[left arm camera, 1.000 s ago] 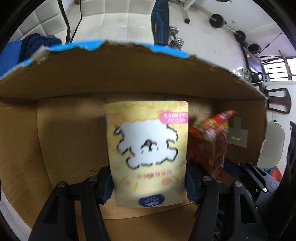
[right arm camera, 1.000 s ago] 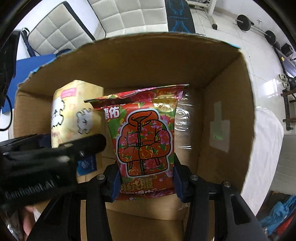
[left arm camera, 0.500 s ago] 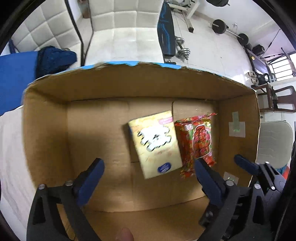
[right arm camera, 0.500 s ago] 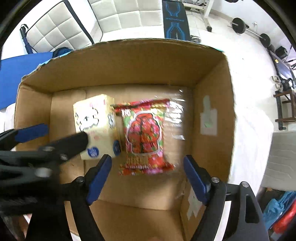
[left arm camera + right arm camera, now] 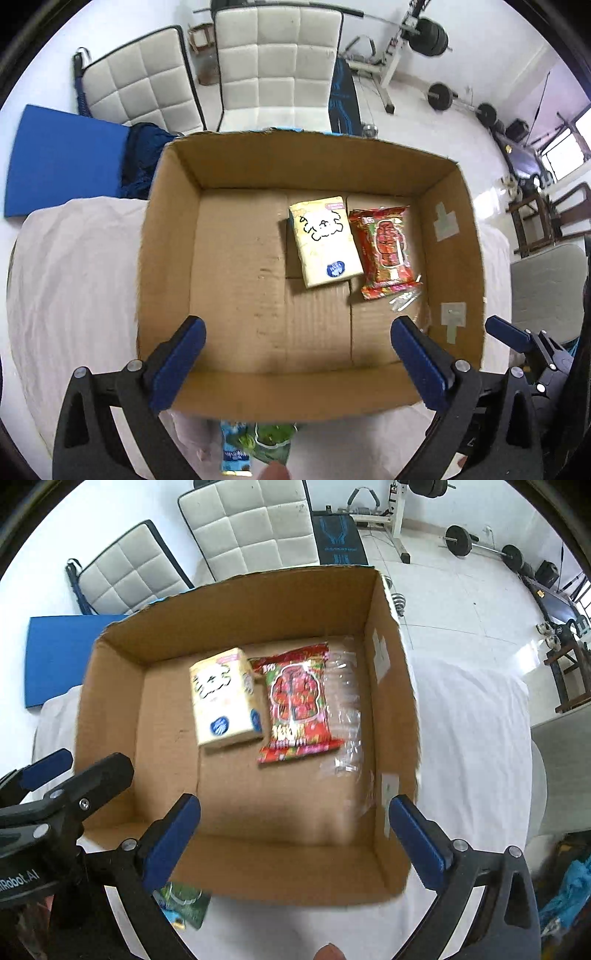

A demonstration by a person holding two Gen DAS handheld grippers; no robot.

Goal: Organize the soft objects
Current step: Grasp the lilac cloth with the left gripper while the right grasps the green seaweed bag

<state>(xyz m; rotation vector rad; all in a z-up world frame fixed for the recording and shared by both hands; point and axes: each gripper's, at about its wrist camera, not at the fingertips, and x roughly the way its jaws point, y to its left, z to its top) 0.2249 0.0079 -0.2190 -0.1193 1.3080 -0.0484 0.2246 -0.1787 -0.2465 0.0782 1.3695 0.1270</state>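
Observation:
A yellow tissue pack [image 5: 324, 240] and a red snack packet [image 5: 386, 252] lie side by side on the floor of an open cardboard box [image 5: 166, 258]. They also show in the right wrist view, the pack [image 5: 225, 697] left of the packet [image 5: 297, 701] inside the box [image 5: 391, 709]. My left gripper [image 5: 295, 362] is open and empty above the box's near wall. My right gripper [image 5: 293, 838] is open and empty, also above the near wall. The left gripper shows at the left edge of the right wrist view [image 5: 55, 775].
The box stands on a white-covered table [image 5: 74, 277]. Green and blue packets [image 5: 255, 446] lie on the table in front of the box, also in the right wrist view [image 5: 181, 904]. White chairs [image 5: 273, 70] and a blue mat [image 5: 62, 162] are beyond.
Both grippers opened and let go of the tissue pack and the snack packet, which now lie in the box. Both grippers then pulled back and up, out of the box.

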